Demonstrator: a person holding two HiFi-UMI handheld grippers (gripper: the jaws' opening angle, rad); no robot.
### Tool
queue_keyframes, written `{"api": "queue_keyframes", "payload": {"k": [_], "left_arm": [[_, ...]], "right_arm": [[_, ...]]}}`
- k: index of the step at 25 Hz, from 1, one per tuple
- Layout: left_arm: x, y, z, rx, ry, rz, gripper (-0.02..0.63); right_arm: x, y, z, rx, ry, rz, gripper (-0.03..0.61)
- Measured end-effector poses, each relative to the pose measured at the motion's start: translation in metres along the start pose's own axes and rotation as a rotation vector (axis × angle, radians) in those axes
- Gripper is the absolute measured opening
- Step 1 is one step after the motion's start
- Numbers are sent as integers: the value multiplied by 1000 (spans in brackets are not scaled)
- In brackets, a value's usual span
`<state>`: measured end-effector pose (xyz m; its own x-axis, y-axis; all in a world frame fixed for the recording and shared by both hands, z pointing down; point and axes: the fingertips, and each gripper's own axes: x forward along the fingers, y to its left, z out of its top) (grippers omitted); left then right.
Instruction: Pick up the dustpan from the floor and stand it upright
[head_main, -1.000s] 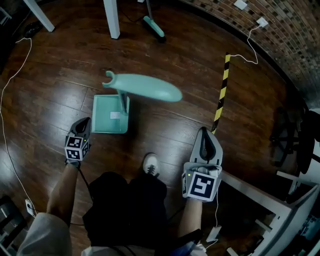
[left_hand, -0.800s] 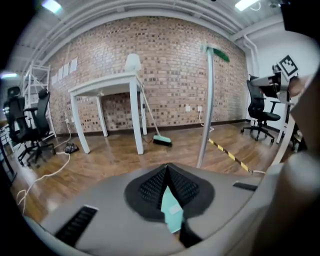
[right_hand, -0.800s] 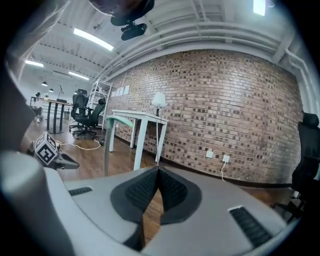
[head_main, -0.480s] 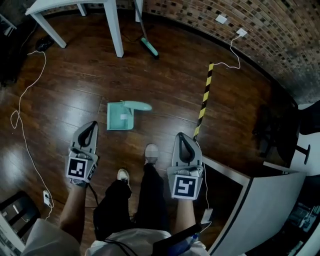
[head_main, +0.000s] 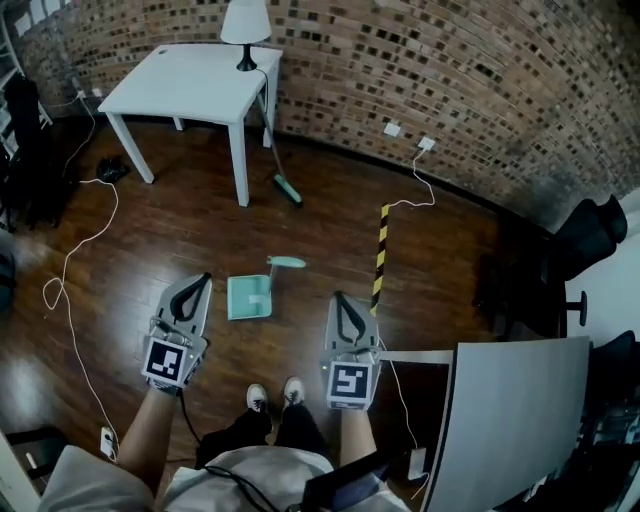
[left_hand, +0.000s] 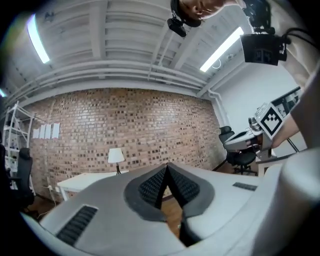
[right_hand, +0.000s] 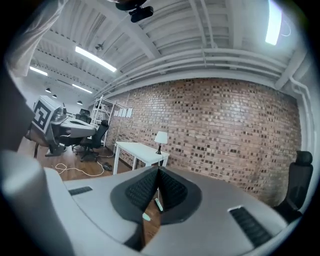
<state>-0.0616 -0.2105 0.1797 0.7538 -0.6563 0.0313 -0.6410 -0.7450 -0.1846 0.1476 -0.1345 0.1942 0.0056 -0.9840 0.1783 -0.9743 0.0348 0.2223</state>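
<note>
Cable (head_main: 70, 262), white, loops over the dark wood floor (head_main: 150, 240) at far left. A white table (head_main: 190, 85) with a lamp (head_main: 246, 25) stands against the brick wall (head_main: 450, 70). The left gripper (head_main: 203, 281) is held above the floor, its jaws closed together with nothing between them. The teal dustpan (head_main: 250, 297) stands on the floor between the two grippers and a little ahead of them, touching neither, its pan down and its handle rising toward the camera. A broom (head_main: 284, 188) leans by the table. The right gripper (head_main: 337, 298) also has its jaws closed and is empty. A yellow-and-black strip (head_main: 380, 250) lies just to its right; an office chair (head_main: 590, 240) stands at far right.
</note>
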Motion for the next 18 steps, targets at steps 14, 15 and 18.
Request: {"api": "queue_keyframes", "payload": {"k": [14,15,18], "left_arm": [[-6,14,116,85,-195,36,-6],[-9,12,117,91,-197,29,-6],[-20,7,119,89,-195,15,-6]], "right_arm": [[-33,-26,142,-31,-268,-55,-3],[-38,-25,143,-25,-267,-61,-3],[-52,-21,142,-1,-257,-78,-3]]}}
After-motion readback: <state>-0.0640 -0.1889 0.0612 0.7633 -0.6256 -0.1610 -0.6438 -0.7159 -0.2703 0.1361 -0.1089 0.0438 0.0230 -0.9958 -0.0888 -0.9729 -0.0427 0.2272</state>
